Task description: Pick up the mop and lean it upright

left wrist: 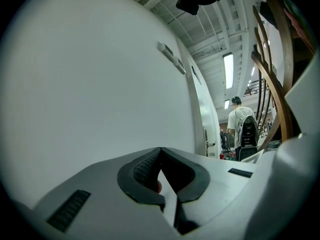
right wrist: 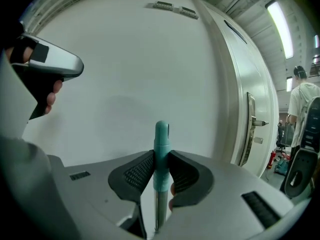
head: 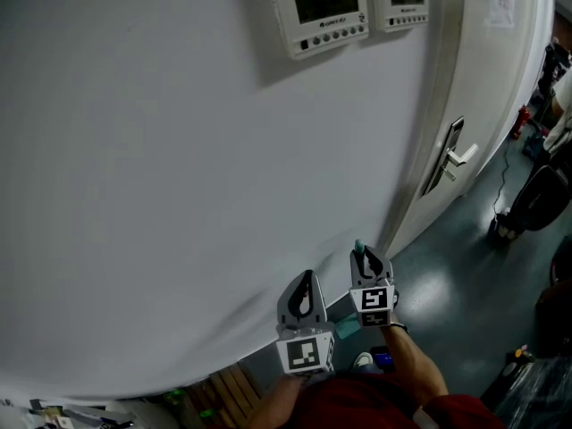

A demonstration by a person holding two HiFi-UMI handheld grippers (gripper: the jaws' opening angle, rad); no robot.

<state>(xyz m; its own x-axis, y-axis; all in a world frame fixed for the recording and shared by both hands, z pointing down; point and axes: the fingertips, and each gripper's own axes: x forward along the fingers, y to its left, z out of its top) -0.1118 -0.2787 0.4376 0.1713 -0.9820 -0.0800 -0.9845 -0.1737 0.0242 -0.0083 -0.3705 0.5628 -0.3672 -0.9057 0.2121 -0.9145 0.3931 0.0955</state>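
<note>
Two grippers, one mop handle [right wrist: 161, 134]. The right gripper [right wrist: 161, 154] clamps it upright; left gripper [left wrist: 160, 151] closed, empty. Both lower centre, raised toward wall [head: 179, 195].

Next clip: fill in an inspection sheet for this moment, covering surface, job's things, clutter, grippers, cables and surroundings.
Surface: white wall ahead, grey floor to the right.
Job's things: mop handle, teal-tipped, upright near the wall; mop head not in view.
Clutter: wooden slats at the wall's foot.
Grippers: right hand-held gripper shut on the mop handle; left hand-held gripper shut, empty.
Cables: one thin dark cable on the floor, it seems.
Surroundings: door with lever handle, two wall panels, a person with a backpack.
</note>
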